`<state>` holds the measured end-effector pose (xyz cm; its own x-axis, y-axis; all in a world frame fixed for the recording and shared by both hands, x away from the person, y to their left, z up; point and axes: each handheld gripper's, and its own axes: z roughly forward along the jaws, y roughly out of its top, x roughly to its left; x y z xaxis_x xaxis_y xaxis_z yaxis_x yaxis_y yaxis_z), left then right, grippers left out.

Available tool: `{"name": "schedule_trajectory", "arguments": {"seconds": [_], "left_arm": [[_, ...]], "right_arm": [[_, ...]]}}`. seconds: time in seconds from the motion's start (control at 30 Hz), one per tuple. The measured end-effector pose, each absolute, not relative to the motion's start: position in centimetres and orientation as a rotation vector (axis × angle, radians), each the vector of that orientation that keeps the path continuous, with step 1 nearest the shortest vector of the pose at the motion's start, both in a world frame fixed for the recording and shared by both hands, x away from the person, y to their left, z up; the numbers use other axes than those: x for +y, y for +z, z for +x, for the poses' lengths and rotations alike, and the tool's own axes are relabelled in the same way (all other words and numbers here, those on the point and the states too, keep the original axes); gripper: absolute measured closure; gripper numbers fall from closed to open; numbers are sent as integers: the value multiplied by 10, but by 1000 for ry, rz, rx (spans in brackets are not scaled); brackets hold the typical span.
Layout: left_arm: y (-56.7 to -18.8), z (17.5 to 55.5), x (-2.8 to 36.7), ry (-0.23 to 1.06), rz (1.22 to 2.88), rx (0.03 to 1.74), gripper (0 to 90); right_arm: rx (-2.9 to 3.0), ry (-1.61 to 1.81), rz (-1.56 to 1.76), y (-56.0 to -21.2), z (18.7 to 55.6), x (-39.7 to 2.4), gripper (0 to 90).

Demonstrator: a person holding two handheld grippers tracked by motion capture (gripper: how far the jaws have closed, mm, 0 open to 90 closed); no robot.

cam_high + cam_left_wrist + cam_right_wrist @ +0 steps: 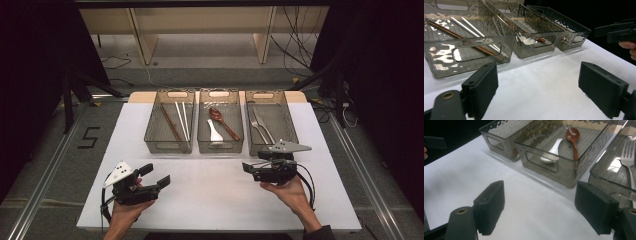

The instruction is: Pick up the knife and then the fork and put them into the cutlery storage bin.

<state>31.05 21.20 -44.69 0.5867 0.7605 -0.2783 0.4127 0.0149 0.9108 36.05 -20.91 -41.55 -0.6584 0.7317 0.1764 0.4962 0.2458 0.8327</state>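
Three clear grey bins stand in a row at the back of the white table (215, 195). Brown chopsticks (171, 123) and white chopsticks (183, 120) lie in the left bin (167, 146). In the middle bin (220, 148) rest a brown wooden spoon (220, 119) and a white spoon (215, 133). A fork (257, 127) and a knife lie in the right bin (264, 95). My left gripper (156, 175) is open and empty at the front left. To the right, before the right bin, my right gripper (251, 165) also stands open and empty.
Bare white table lies between both grippers and the bins (541, 75). Dark floor with rails flanks the table, and the far side has wooden shelving legs and cables. In the left gripper view the other gripper (609, 32) hangs at the far right.
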Motion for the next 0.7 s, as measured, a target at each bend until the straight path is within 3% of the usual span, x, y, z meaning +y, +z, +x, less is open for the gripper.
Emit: {"name": "schedule_trajectory", "arguments": {"seconds": [0.7], "left_arm": [[-449,311,208,316,1654,977,156]], "right_arm": [[2207,1461,1129,-433,321,-227,224]]}}
